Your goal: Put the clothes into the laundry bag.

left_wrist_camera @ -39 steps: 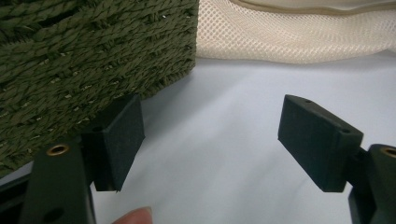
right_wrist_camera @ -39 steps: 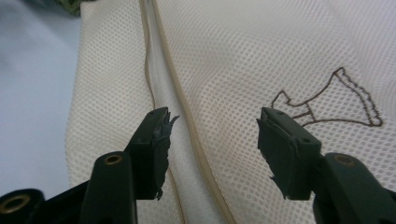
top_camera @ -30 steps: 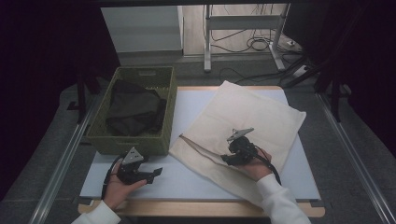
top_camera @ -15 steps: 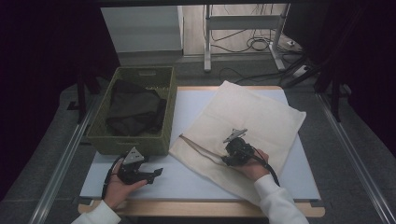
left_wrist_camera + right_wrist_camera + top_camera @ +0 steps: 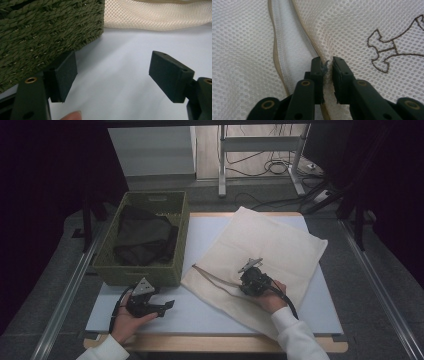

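Mesh laundry bag [image 5: 265,252], cream-coloured, flat and roughly rectangular, lies on the white table top [image 5: 200,312] to the right of centre. In the high view its long axis runs diagonally, from the near-left corner beside the basket up to the far-right corner. The open edge, with its tan zipper band [image 5: 215,279], faces the near-left side, toward the basket. In the right gripper view the band [image 5: 274,50] runs up the picture, with a strip of lighter lining between its two lines; a brown outline figure [image 5: 387,52] is stitched into the mesh at the right.

Right gripper [image 5: 327,65]: jaws have just been closing and now stand almost together, clamped on a fold of the mesh at the zipper edge. A pinch of fabric sits between the pads. In the high view this gripper [image 5: 252,281] rests on the bag's near part, held by the right hand [image 5: 272,295].

Left gripper [image 5: 112,75]: jaws stand wide apart with bare table between them. In the high view it [image 5: 150,304] lies low over the table's near-left area, held by the left hand [image 5: 127,322], well apart from the bag.

Woven olive-green rectangular basket [image 5: 145,240] stands on the table's left, just beside the left gripper and close to the bag's near-left corner. Dark folded cloth [image 5: 142,237] lies inside it.
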Demonstrator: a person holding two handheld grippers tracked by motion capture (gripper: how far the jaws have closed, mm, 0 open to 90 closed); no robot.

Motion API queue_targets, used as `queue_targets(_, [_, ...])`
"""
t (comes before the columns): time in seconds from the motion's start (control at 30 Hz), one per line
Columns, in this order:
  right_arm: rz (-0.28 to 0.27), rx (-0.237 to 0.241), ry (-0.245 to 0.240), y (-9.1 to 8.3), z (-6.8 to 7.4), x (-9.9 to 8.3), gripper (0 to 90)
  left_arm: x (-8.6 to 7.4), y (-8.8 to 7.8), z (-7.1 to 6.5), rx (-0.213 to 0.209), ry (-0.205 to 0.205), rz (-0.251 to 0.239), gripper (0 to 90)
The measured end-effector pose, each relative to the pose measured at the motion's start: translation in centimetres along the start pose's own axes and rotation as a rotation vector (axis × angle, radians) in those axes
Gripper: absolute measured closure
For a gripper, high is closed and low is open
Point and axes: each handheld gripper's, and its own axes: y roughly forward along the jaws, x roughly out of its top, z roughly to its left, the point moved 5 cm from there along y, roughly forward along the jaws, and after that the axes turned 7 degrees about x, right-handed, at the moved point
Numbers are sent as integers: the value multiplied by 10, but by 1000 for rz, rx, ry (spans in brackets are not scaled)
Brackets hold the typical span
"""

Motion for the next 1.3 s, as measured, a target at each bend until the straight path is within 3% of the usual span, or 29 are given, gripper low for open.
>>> queue_targets(0.43, [-28, 28, 28, -8, -4, 4, 850, 0, 0, 0, 1, 3, 1, 225])
queue_targets(1.3, [-139, 71, 60, -48, -20, 34, 854, 0, 3, -1, -5, -8, 4, 224])
